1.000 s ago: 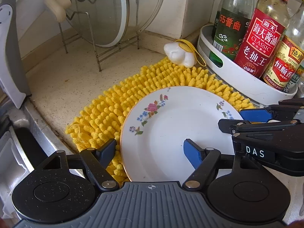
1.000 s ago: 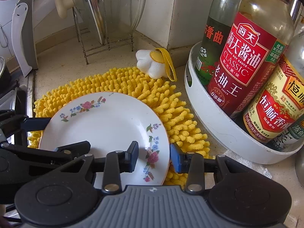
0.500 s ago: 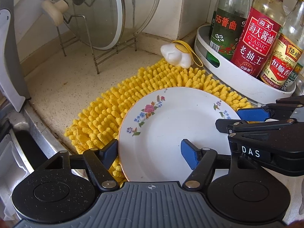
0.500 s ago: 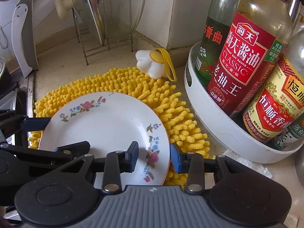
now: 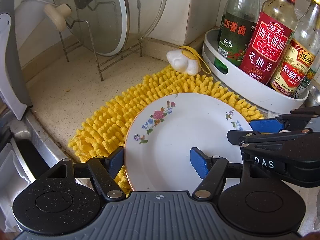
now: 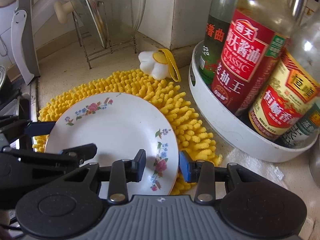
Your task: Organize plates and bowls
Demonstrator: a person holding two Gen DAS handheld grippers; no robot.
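Left gripper: we are straddling the near-left rim of the floral plate with half-spread jaws, outer pad at the edge, inner pad over the well; we cannot tell whether they are pressing. Right gripper: we are bracketing the rim at the plate's 4 o'clock with narrow jaws, one pad inside, one outside, seemingly gripping. We are seeing the plate lying flat on the yellow chenille mat, at 7 o'clock from the white condiment tray of bottles. At 11 o'clock a wire rack is holding glass lids. A white sponge is sitting at the mat's 12 o'clock. No bowls are showing. We are judging the task early: plate not yet lifted or stored, destination unclear.
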